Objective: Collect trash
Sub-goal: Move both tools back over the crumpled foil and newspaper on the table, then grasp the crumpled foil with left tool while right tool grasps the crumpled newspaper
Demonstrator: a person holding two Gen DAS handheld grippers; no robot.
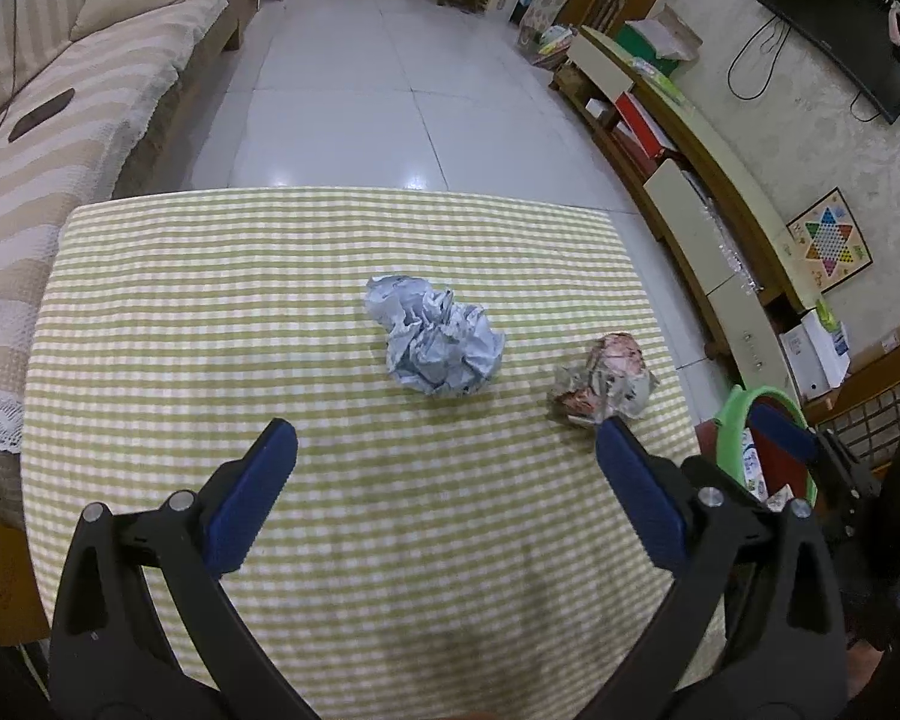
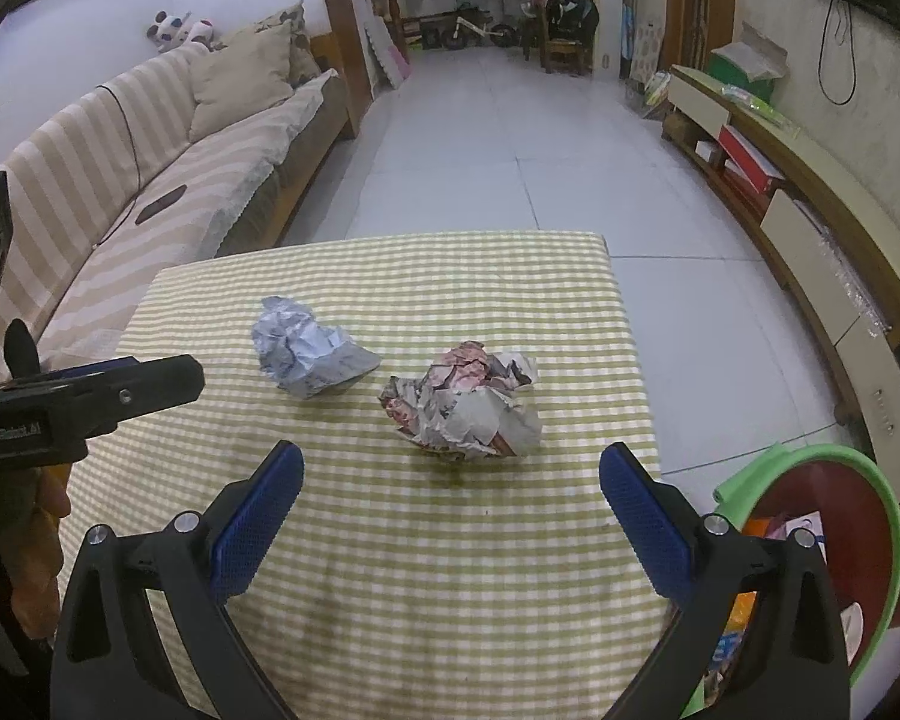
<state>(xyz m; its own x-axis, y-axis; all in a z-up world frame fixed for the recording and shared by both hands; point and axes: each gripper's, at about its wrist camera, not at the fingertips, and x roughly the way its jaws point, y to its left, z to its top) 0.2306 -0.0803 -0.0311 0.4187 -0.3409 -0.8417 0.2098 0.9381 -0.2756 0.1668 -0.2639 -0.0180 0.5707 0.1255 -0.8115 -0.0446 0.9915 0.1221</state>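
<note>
Both grippers, left (image 1: 447,444) and right (image 2: 450,468), are gaping empty; two crumpled paper balls (image 1: 435,341) (image 2: 465,405) are awaiting the green-rimmed bin (image 2: 834,468), already holding some wrappers.

The left tool (image 1: 447,444) hangs wide open over the checked desk (image 1: 210,300); a white paper ball (image 1: 435,339) lies at twelve o'clock, a printed paper ball (image 1: 606,378) at two.

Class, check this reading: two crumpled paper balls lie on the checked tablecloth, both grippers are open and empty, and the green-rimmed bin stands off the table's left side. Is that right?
One detail is wrong: the green-rimmed bin stands off the table's right side, as the right wrist view shows. The rest holds: the bluish paper ball and the printed paper ball lie on the checked tablecloth, and the left gripper and right gripper are open and empty.
</note>
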